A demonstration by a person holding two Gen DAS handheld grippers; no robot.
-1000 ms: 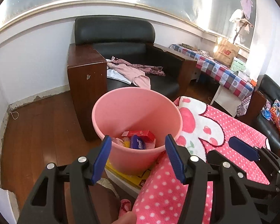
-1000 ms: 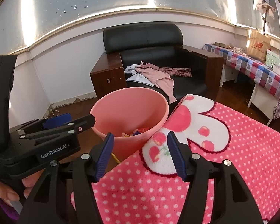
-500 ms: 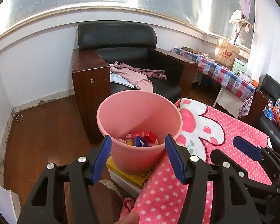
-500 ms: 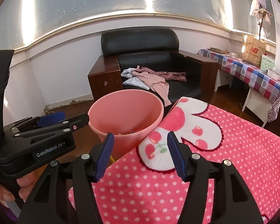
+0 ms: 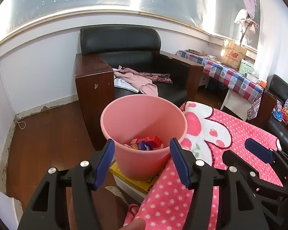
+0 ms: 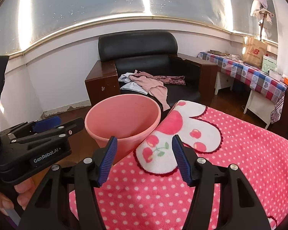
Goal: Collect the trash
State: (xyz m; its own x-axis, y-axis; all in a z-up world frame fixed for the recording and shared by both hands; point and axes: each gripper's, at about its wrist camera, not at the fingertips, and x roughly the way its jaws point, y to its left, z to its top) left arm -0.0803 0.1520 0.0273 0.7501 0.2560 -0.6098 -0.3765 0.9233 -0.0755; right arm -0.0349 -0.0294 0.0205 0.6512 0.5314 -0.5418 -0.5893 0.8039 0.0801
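A pink plastic bin (image 5: 144, 118) (image 6: 122, 117) stands at the near left corner of a table covered by a pink polka-dot blanket (image 5: 230, 134) (image 6: 220, 153). Inside lie a red box (image 5: 149, 140), a blue packet (image 5: 145, 146) and other scraps. My left gripper (image 5: 141, 159) hovers open just in front of the bin, with nothing between its blue pads. My right gripper (image 6: 144, 159) is open and empty over the blanket's edge, right of the bin. Each gripper shows in the other's view: the right gripper (image 5: 259, 151), the left gripper (image 6: 46, 126).
A black armchair (image 5: 128, 57) with wooden arms and pink clothes (image 5: 140, 78) on its seat stands behind the bin. A checked-cloth table (image 5: 230, 74) with a paper bag (image 5: 233, 54) is at the back right, another dark sofa (image 5: 284, 111) far right. Wooden floor (image 5: 48, 134) lies to the left.
Both views have drawn back and tilted up slightly, so the bin sits a little farther off. Both grippers stay open and empty.
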